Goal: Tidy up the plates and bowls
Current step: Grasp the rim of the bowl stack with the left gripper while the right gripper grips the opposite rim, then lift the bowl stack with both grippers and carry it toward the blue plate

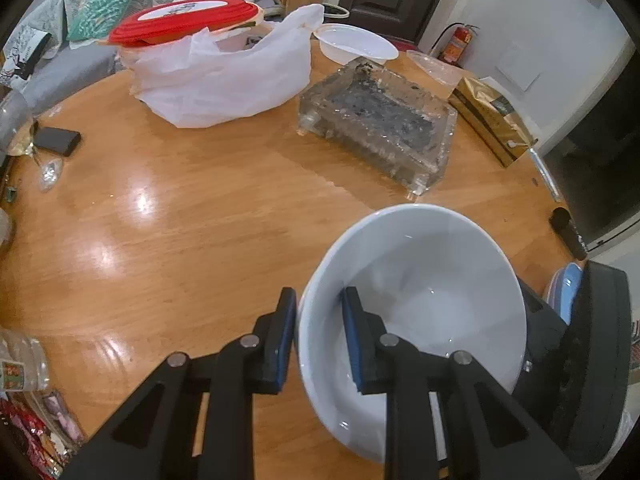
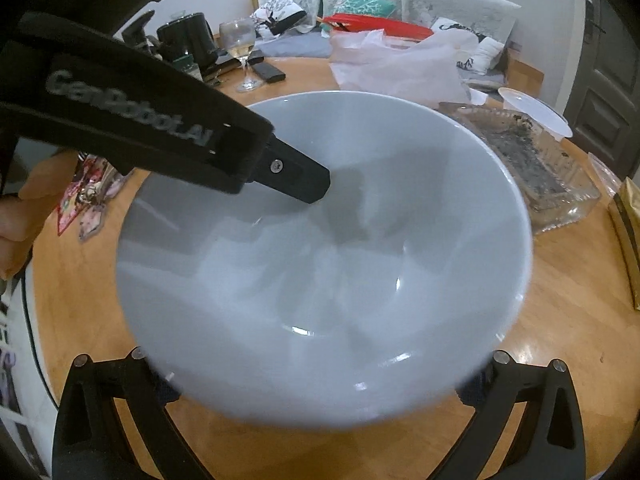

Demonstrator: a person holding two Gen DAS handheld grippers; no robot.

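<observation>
A white ceramic bowl [image 1: 420, 292] sits low over the round wooden table [image 1: 180, 220]. My left gripper [image 1: 318, 332] is shut on the bowl's near-left rim, one blue-padded finger inside and one outside. In the right wrist view the same bowl [image 2: 328, 264] fills the frame, and the left gripper's finger [image 2: 296, 178] reaches in over its left rim. My right gripper [image 2: 324, 384] is open wide, its fingers standing either side of the bowl's near wall; the fingertips are hidden under the bowl.
On the table stand a white plastic bag [image 1: 224, 76] with a red-lidded container [image 1: 184, 20], a clear glass tray [image 1: 380, 120], a white plastic bowl [image 1: 356, 42], a gold box [image 1: 492, 116], a wine glass [image 2: 242, 46] and a dark phone [image 1: 56, 140].
</observation>
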